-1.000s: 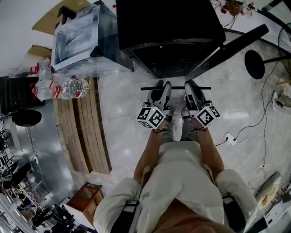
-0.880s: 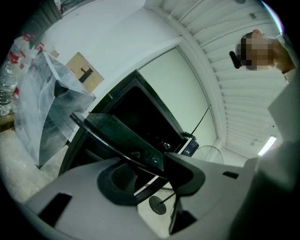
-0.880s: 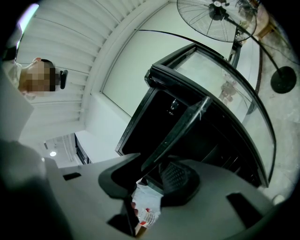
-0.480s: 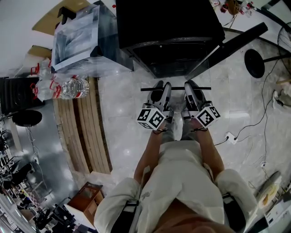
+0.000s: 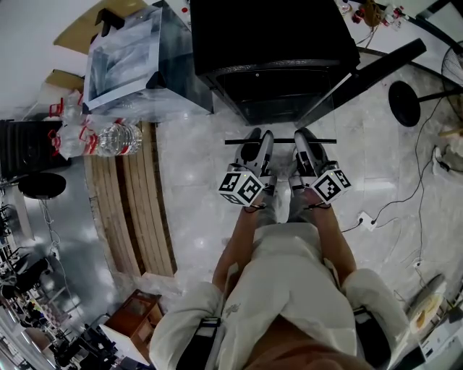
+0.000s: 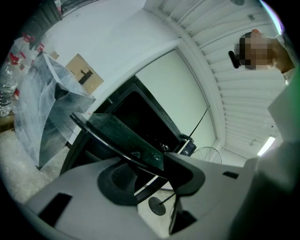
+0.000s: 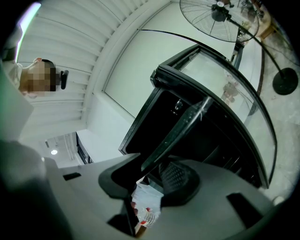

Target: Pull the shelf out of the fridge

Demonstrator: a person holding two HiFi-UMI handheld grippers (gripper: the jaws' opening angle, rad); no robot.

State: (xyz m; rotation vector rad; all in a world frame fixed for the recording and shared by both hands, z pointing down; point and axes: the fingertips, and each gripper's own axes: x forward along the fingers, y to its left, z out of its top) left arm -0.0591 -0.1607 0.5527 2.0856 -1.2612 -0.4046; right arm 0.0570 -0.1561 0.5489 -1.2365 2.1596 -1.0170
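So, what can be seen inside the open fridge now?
The fridge is open; its inside looks dark, with no food showing. The glass shelf, held by the left gripper and right gripper, is in front of the opening. The fridge's top covers the back part.

Our right tongs grip the shelf
We see both pads clamped on the glass shelf's edge, with the open black fridge just behind it and a fan beyond its door.

workshop-like lab room, floor power strip, wooden pallet, bottled-water packs, standing fan
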